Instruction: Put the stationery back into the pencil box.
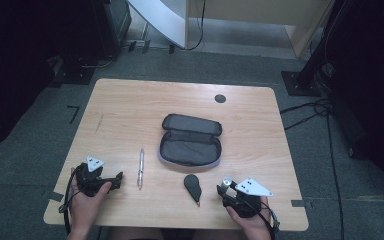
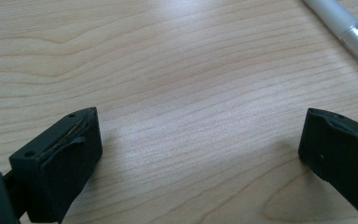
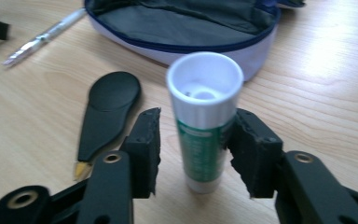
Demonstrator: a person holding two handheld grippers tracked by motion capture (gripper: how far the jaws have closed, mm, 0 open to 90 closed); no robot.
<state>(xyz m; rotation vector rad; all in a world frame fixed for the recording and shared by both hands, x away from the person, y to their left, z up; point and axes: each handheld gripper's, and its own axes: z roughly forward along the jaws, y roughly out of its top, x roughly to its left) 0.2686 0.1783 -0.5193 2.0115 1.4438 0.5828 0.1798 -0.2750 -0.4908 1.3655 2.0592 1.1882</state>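
Bench (image 1: pixel 130 100) lying wide, lots of bare wood at far side. Open pouch (image 1: pixel 191 140) sitting mid-bench. Glue stick (image 3: pixel 205 116) standing upright near front edge, cap up, between right hand-held gripper (image 3: pixel 193 149) pads; right pad touching, left pad gap showing. Left hand-held gripper (image 2: pixel 200 140) gaping wide, nothing inside.

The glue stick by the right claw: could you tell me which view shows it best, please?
The right gripper view: the glue stick stands upright between the claw's jaws, its white cap and green label clear. The high view shows it small beside the right claw.
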